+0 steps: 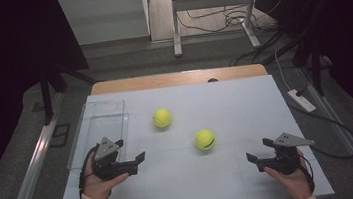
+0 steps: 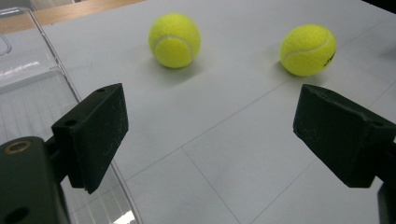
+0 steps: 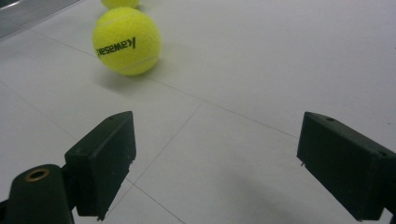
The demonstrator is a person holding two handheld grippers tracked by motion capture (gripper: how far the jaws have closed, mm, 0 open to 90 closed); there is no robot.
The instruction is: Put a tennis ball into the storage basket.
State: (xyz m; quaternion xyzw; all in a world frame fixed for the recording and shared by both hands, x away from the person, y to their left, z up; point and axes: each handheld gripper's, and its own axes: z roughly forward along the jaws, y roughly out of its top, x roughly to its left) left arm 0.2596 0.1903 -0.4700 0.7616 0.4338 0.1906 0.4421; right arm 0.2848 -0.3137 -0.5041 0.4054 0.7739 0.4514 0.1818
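Two tennis balls lay loose on the white table (image 1: 193, 178), well apart from each other: the far ball (image 1: 162, 117) toward the back and nearer the left side, the near ball (image 1: 204, 139) closer to the person and nearer the middle. Neither was touched by anything.

The left gripper (image 1: 133, 160) was held just above the table beside the clear plastic bin (image 1: 97, 119), its jaws spread wide with nothing between them. In the left gripper view both balls sat ahead of those jaws, the far ball (image 2: 174, 40) to the left and the near ball (image 2: 307, 50) to the right, which suggested a hand lined up to go for one of them (which one I could not tell). The bin's curved rim (image 2: 70, 88) ran right alongside the left jaw, so the drop-off spot was probably kept close on purpose.

The right gripper (image 1: 259, 155) rested low at the right, jaws also wide and empty, aimed toward the middle. In the right gripper view the near ball (image 3: 126, 41) lay ahead and to the left, its printed name facing the camera.

Nothing stood between either gripper and the balls. Beyond the table stood a metal frame (image 1: 214, 4) and loose cables (image 1: 216, 22) on the floor, well out of reach.
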